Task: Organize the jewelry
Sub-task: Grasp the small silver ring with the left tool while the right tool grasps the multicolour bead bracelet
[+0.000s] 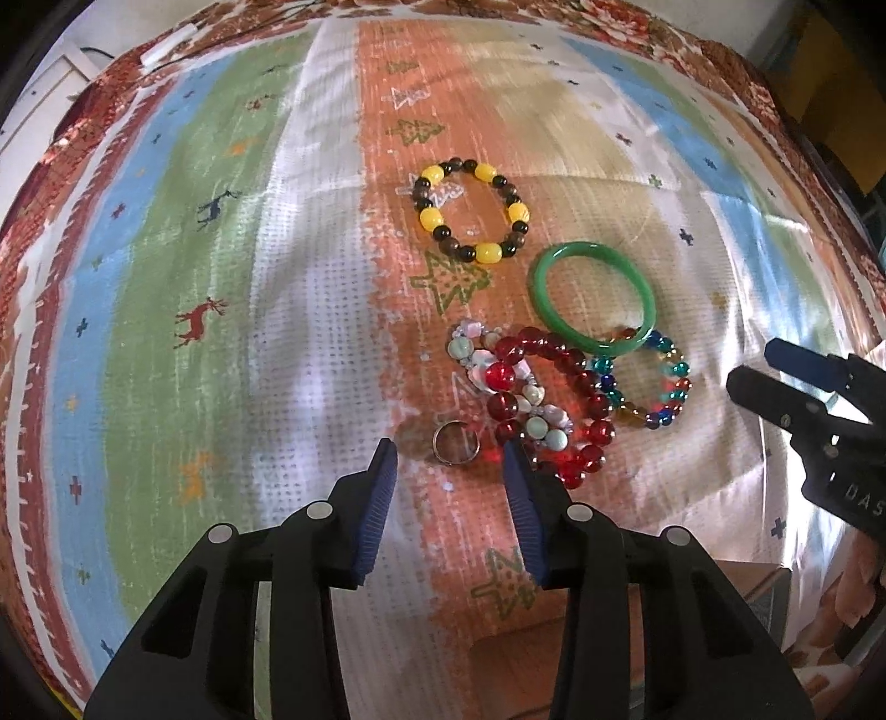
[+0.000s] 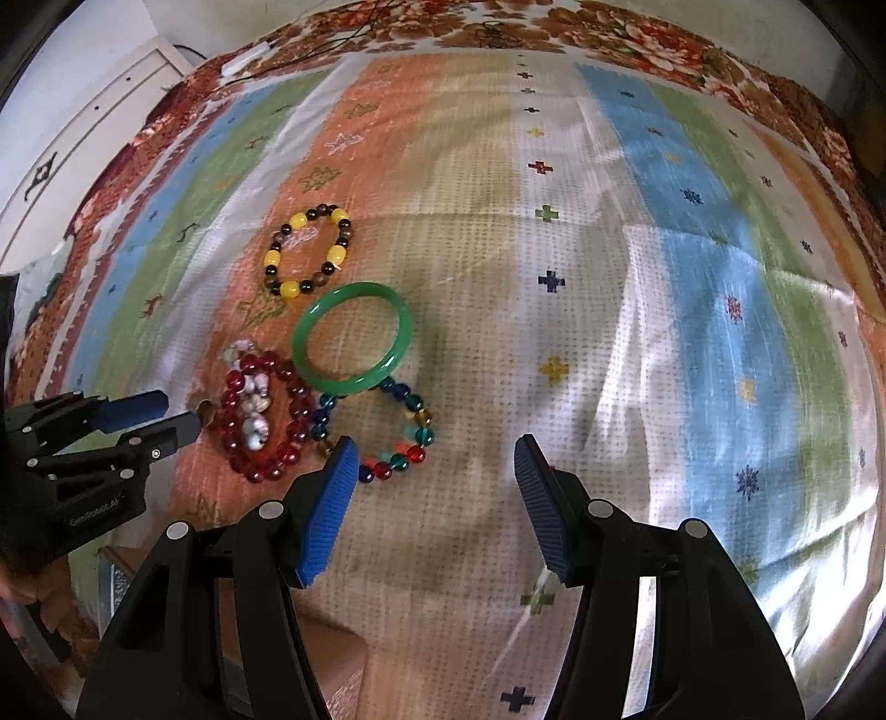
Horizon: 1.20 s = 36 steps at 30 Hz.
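Observation:
Jewelry lies on a striped cloth. A yellow-and-dark bead bracelet (image 1: 470, 213) (image 2: 308, 251) lies farthest. A green bangle (image 1: 591, 298) (image 2: 354, 337) overlaps a multicolour bead bracelet (image 1: 645, 382) (image 2: 382, 432). A red bead bracelet (image 1: 559, 399) (image 2: 266, 415) lies over a pale stone bracelet (image 1: 498, 382) (image 2: 252, 396). A small metal ring (image 1: 455, 441) sits just ahead of my open, empty left gripper (image 1: 449, 459) (image 2: 166, 415). My right gripper (image 2: 434, 459) (image 1: 758, 368) is open and empty, right of the pile.
The striped cloth (image 2: 664, 277) with deer and tree prints covers a floral bedspread (image 2: 637, 33). A brown cardboard box (image 1: 764, 581) (image 2: 332, 664) sits at the near edge below the grippers. A white cabinet (image 2: 83, 138) stands at the far left.

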### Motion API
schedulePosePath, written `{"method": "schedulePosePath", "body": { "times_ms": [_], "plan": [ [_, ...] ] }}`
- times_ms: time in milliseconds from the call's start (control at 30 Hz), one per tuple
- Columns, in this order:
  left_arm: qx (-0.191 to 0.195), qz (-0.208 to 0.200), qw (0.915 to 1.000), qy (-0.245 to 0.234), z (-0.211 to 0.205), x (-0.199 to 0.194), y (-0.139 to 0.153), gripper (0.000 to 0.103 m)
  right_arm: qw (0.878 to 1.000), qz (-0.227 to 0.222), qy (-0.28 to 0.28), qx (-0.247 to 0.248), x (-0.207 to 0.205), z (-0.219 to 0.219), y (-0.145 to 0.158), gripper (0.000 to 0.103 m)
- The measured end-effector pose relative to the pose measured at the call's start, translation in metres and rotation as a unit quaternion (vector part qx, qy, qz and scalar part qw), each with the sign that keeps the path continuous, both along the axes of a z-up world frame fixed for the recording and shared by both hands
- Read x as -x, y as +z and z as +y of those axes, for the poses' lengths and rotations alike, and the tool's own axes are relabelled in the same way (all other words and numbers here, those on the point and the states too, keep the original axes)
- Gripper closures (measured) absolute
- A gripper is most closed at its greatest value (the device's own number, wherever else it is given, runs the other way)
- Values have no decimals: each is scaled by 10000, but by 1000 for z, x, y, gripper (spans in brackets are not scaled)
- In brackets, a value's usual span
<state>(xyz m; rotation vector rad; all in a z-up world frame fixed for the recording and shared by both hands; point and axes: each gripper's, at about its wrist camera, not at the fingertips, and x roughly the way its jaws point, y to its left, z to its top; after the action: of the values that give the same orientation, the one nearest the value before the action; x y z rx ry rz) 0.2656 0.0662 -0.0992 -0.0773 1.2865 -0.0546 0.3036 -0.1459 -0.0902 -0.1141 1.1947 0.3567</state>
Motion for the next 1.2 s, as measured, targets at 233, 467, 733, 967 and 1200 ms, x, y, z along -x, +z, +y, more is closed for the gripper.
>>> {"method": "schedulePosePath", "body": {
  "times_ms": [233, 467, 733, 967, 1200],
  "plan": [
    [46, 100, 9999, -123, 0, -6, -7, 63, 9998, 206, 30, 68, -12, 6, -15, 45],
    [-37, 173, 9995, -279, -4, -9, -15, 64, 9994, 320, -10, 166, -21, 9, -28, 45],
    [-83, 194, 9991, -360, -4, -16, -20, 67, 9988, 432, 41, 230, -27, 15, -38, 45],
    [-240, 179, 9985, -458, -7, -19, -21, 68, 9985, 463, 40, 279, -29, 17, -42, 45],
    [-409, 173, 9976, -530, -13, -20, -25, 76, 9981, 460, 2, 405, -32, 19, -47, 66]
  ]
}}
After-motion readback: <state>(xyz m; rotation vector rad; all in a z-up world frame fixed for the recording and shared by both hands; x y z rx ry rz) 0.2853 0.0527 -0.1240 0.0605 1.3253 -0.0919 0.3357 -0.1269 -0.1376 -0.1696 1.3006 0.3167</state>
